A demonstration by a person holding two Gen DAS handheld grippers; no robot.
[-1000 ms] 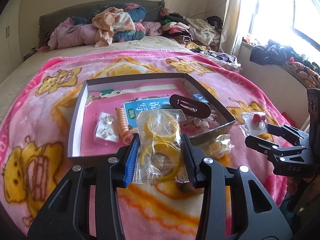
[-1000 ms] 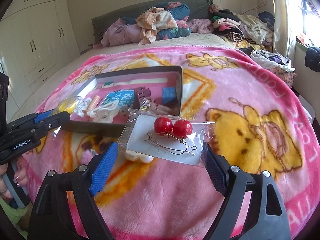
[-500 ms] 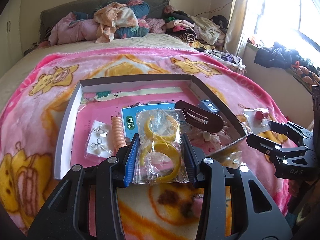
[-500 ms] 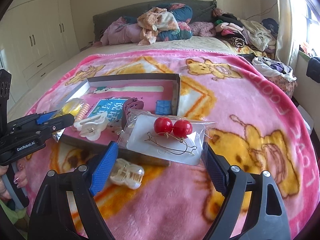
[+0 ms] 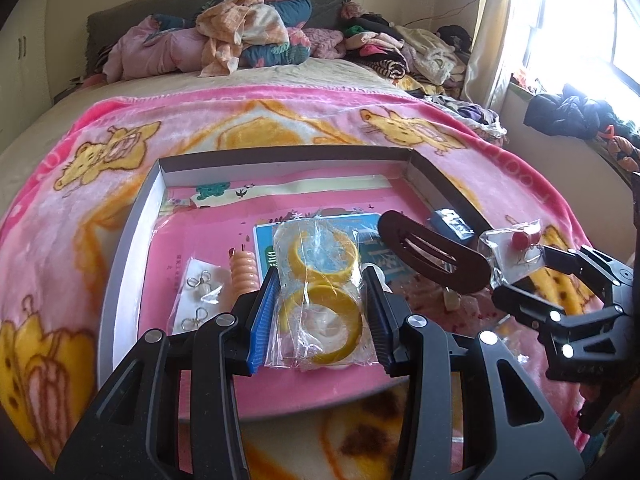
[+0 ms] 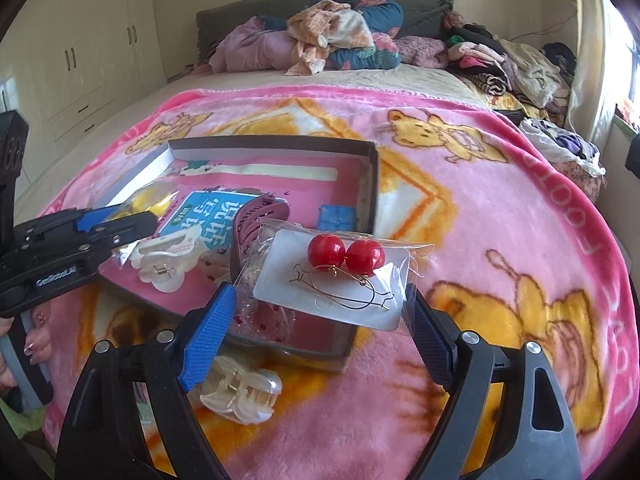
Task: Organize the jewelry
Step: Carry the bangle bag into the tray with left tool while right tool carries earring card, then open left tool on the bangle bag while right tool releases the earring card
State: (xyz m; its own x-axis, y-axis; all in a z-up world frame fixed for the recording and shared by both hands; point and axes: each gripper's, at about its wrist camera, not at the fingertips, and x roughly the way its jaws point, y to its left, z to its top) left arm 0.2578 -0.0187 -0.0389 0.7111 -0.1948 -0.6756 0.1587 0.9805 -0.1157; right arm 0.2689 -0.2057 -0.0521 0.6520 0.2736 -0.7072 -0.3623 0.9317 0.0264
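Observation:
My left gripper is shut on a clear bag of yellow bangles, held above the near part of the shallow box. My right gripper is shut on a clear bag with a white card of red ball earrings, over the box's near right corner. Inside the box lie a blue booklet, a coiled peach hair tie, a bag of small earrings, a dark brown hair clip and a white claw clip.
The box sits on a pink cartoon blanket on a bed. A clear claw clip lies on the blanket in front of the box. Piled clothes fill the bed's far end. A person's hand holds the left gripper's handle.
Both grippers have moved forward over the box with their bags still held. The box now lies under them rather than ahead.

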